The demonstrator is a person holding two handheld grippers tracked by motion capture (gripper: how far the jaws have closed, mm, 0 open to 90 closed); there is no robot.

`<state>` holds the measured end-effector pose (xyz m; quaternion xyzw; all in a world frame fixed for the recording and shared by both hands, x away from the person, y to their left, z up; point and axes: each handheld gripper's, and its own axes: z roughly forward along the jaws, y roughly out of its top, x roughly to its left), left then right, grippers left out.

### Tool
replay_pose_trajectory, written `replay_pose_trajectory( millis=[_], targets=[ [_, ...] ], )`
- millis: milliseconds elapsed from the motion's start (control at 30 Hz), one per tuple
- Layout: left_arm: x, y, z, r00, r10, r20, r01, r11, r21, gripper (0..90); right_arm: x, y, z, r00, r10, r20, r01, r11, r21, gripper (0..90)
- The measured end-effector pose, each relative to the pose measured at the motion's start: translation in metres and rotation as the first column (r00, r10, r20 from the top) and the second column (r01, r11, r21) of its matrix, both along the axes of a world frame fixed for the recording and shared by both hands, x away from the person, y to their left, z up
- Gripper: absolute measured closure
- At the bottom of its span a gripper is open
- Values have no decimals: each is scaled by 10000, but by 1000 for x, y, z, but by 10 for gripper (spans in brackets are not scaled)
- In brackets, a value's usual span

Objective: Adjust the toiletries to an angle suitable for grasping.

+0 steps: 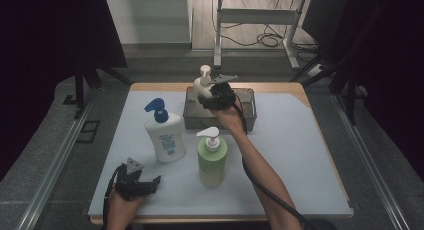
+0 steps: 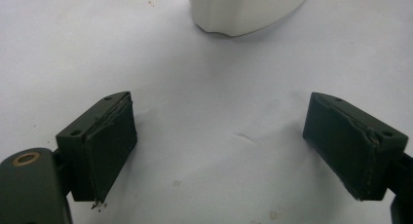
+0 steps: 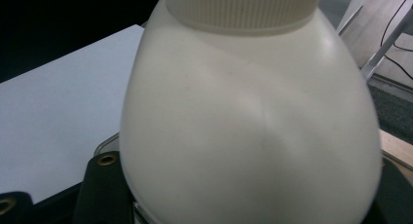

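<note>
The right gripper [image 1: 212,96] is clamped on a cream pump bottle [image 1: 202,82], held upright over the grey bin [image 1: 247,110] at the far side of the table [image 1: 300,155]. Nearer than the bin stand a white bottle [image 1: 165,135] and a green bottle [image 1: 212,157]. The left gripper [image 1: 150,184], nearest of all, rests with its jaws wide and nothing between them

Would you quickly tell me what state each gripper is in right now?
Left gripper: open, holding nothing.
Right gripper: closed on the cream pump bottle.
</note>
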<state>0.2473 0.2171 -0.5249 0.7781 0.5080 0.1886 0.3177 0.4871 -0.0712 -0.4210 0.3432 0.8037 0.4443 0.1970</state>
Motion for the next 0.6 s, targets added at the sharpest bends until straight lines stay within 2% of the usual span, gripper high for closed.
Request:
replay_pose_trajectory(
  millis=[133, 267, 500, 600],
  targets=[
    [0, 0, 0, 10000, 2, 1, -2, 10000, -3, 120, 0, -1, -5, 9998, 23, -175, -23, 10000, 10, 381],
    [0, 0, 0, 10000, 4, 3, -4, 10000, -1, 120, 1, -4, -7, 9998, 38, -179, -35, 9998, 180, 378],
    [0, 0, 0, 10000, 3, 3, -3, 10000, -3, 120, 0, -4, -7, 9998, 84, -185, -81, 9998, 157, 370],
    [0, 0, 0, 10000, 4, 1, -4, 10000, -7, 120, 1, -5, -7, 9996, 111, -244, -102, 9993, 359, 334]
  ],
)
